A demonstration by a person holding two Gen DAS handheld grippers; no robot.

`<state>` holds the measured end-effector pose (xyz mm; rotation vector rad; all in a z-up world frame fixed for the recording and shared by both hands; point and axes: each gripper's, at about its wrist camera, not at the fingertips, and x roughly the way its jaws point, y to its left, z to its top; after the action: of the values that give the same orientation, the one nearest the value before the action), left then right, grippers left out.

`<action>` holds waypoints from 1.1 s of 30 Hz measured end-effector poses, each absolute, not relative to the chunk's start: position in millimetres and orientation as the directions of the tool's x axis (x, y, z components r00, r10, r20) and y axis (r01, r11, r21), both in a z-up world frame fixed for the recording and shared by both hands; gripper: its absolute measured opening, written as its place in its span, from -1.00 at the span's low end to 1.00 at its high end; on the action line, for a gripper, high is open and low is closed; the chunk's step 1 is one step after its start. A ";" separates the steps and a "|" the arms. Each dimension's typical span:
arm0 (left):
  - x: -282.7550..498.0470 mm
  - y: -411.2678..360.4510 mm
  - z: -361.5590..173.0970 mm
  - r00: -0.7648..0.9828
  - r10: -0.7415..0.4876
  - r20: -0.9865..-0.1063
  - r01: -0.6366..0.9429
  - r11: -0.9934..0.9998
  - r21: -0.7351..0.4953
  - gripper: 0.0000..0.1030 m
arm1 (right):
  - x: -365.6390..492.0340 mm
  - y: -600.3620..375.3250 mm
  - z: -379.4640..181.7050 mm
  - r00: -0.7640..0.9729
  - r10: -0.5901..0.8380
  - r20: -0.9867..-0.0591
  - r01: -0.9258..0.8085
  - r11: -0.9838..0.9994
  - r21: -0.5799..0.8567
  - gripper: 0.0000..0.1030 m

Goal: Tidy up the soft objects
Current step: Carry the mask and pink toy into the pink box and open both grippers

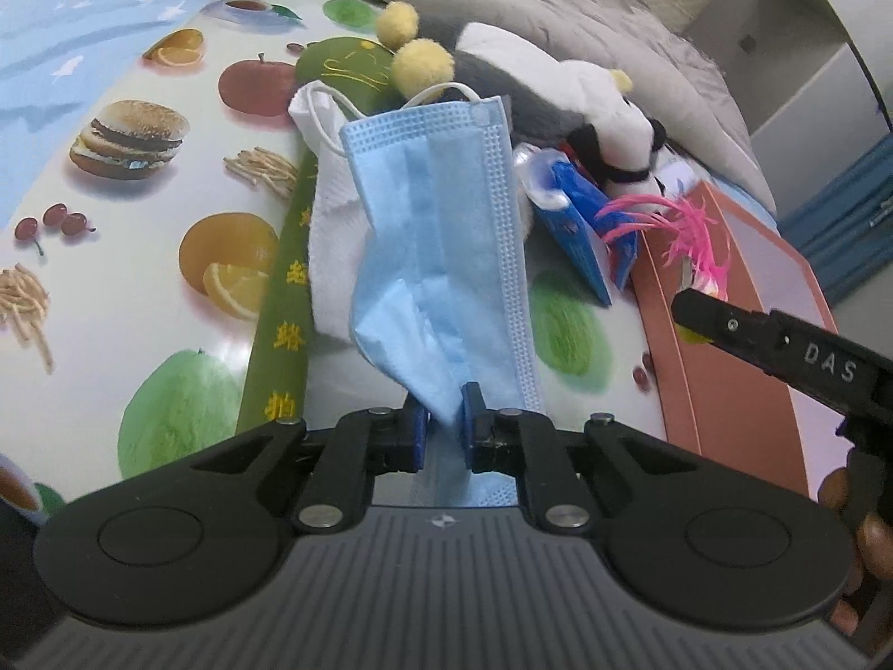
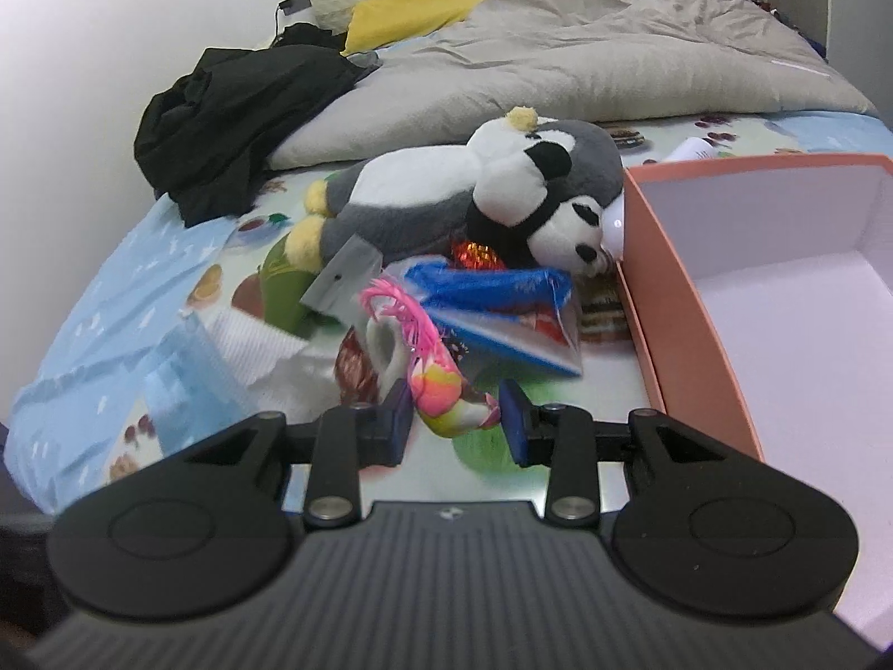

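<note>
My left gripper (image 1: 443, 419) is shut on the lower edge of a light blue face mask (image 1: 441, 234), which stands up from the pads above the fruit-print sheet. A white paper tissue (image 1: 335, 234) lies just behind the mask. My right gripper (image 2: 455, 419) is shut on a soft pink and yellow toy with pink feathers (image 2: 441, 385), held beside the salmon box (image 2: 697, 290). In the left wrist view, one of the right gripper's fingers (image 1: 720, 318) reaches in from the right over the box wall (image 1: 686, 368). A grey, white and black plush penguin (image 2: 491, 195) lies behind.
A blue packet (image 2: 502, 290) and a red foil wrapper (image 2: 477, 254) lie between the penguin and the toy. Black clothing (image 2: 240, 111), a grey duvet (image 2: 558, 56) and a yellow pillow (image 2: 418, 11) fill the back of the bed. The box is white inside.
</note>
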<state>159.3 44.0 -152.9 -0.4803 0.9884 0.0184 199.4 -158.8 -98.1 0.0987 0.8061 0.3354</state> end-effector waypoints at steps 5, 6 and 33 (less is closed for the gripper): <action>143.2 37.1 -145.6 0.544 -0.209 -0.813 -0.184 0.915 -0.359 -0.71 | 168.5 -161.0 -94.8 0.645 0.313 -0.697 -0.256 0.948 0.188 -0.27; 139.5 36.1 -144.4 0.541 -0.213 -0.813 -0.176 0.917 -0.357 -0.71 | 162.5 -161.7 -94.3 0.646 0.307 -0.699 -0.253 0.950 0.183 -0.27; 187.1 -58.5 -20.2 0.590 -0.382 -0.711 0.220 0.924 -0.314 -0.71 | 133.6 -240.8 8.4 0.821 0.167 -0.546 -0.125 0.986 0.114 -0.27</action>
<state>187.1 -58.5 -20.2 -0.2010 0.8724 -0.3531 133.6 -240.8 8.4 0.0739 0.5873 0.1558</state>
